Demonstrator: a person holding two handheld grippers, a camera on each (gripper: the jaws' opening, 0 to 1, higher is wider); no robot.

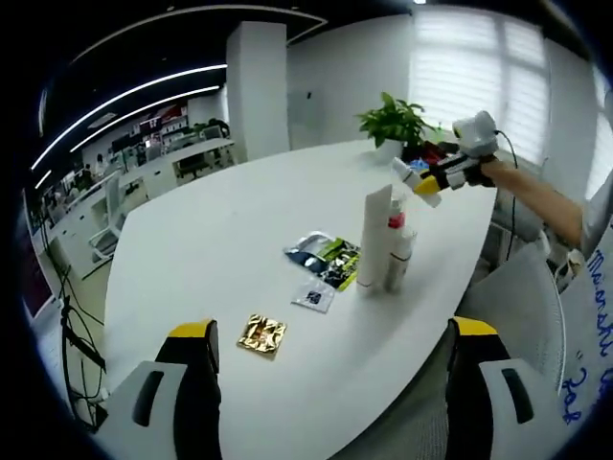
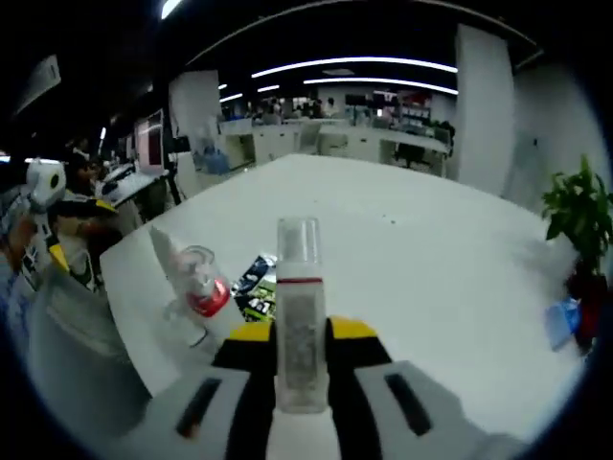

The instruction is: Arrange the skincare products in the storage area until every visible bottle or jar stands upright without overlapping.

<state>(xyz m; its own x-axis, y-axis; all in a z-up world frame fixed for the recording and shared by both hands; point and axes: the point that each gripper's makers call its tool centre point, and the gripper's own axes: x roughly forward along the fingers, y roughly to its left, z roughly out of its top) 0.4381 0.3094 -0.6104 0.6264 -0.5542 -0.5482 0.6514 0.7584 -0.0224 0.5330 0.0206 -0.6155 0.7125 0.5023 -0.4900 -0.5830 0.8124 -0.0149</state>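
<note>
A tall white tube [image 1: 375,235] stands upright on the white table [image 1: 211,240], with a small bottle with a red band [image 1: 399,251] touching its right side. Both show again in the right gripper view, the tube [image 2: 166,251] and the red-banded bottle [image 2: 203,292] at the left. My left gripper [image 1: 332,331] is open near the table's front edge, nothing between its jaws. My right gripper [image 2: 302,337] is shut on a pale pump bottle with a clear cap [image 2: 300,307], held above the table. From the left gripper view, that right gripper [image 1: 428,184] holds the bottle [image 1: 406,172] tilted, beyond the tube.
Flat sachets lie left of the tube: a green-black one [image 1: 326,257], a small white one [image 1: 314,297] and a gold one [image 1: 262,334]. A potted plant [image 1: 397,120] stands at the far edge, with a blue item [image 2: 565,321] beside it. A grey chair [image 1: 512,297] sits at the right.
</note>
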